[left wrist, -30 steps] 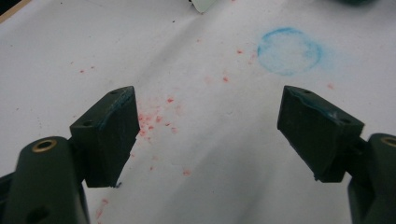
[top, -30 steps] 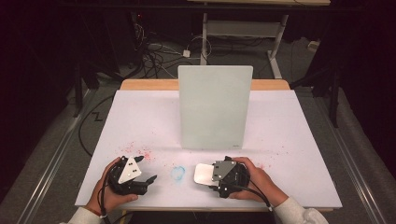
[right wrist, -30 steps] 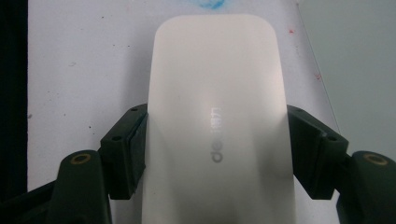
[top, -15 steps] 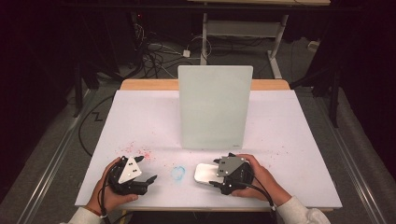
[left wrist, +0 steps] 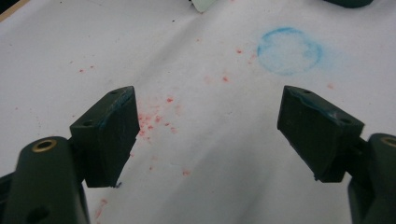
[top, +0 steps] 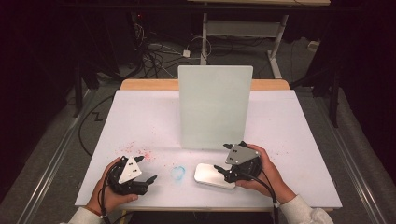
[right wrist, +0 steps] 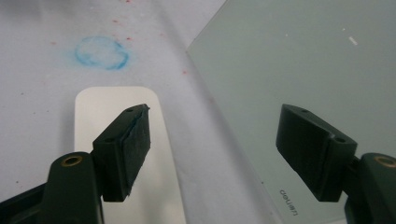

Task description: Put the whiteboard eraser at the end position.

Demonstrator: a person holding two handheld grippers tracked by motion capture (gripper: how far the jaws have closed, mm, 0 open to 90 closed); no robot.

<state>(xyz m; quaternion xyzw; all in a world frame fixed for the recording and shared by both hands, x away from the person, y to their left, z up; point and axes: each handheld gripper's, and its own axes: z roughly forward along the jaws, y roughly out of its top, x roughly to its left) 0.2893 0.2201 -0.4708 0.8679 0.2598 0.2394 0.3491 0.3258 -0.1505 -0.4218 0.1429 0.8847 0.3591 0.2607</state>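
Step in hand, as I read it: the right gripper (top: 223,171) is letting go of the flat white slab (top: 212,176), a rounded-corner plate lying low and right of centre in the high view, on the white-covered desk (top: 140,116).

Right jaws: they have just been opening. In the right gripper view they stand apart with clear space between them; the slab (right wrist: 126,154) lies flat beneath and behind the left-hand jaw, and no pad presses on it. So it is released, not gripped. In the high view the gripper sits at the slab's right end, overlapping it; whether anything touches there I cannot tell.

Left gripper (top: 147,182): lower left of the high view, jaws wide apart and empty. Its own view shows bare desk cover (left wrist: 196,154) between them, speckled with red flecks (left wrist: 156,116), and the blue ring stain (left wrist: 289,50) in the upper right.

Other items: the blue ring (top: 178,173) lies between the two grippers, just left of the slab. The tall pale panel (top: 215,106) stands upright at centre frame, behind the slab and near it.

Judgement on the next move: back the right jaws clear of the slab without dragging it, and mind the panel (right wrist: 299,60), which fills the right side of that gripper's view and looks easy to knock.
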